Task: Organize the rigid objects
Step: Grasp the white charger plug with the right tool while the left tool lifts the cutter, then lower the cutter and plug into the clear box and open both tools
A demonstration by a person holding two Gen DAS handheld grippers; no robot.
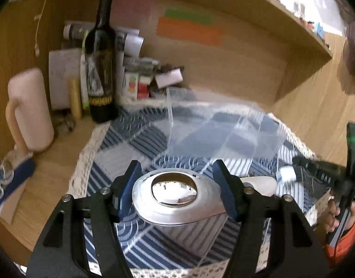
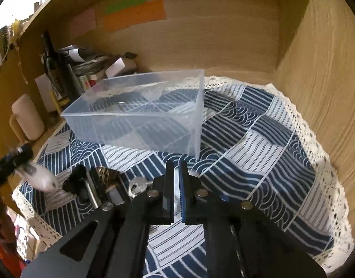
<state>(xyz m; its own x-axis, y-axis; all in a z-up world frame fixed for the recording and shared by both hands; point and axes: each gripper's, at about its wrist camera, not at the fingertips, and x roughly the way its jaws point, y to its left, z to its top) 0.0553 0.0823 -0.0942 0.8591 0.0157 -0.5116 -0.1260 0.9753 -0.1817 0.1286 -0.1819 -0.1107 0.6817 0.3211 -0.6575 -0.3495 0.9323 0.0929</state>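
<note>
My left gripper is shut on a shiny oval metal dish and holds it above the blue patterned cloth, just in front of the clear plastic box. In the right wrist view the clear box stands on the cloth ahead and to the left. My right gripper has its jaws nearly together with nothing visible between them. Small items lie to its left: a black brush-like thing, a gold-patterned piece and a metal piece.
A dark wine bottle, a pink mug, papers and small boxes crowd the shelf's back left. Wooden walls close the back and right. A white lace edge borders the cloth.
</note>
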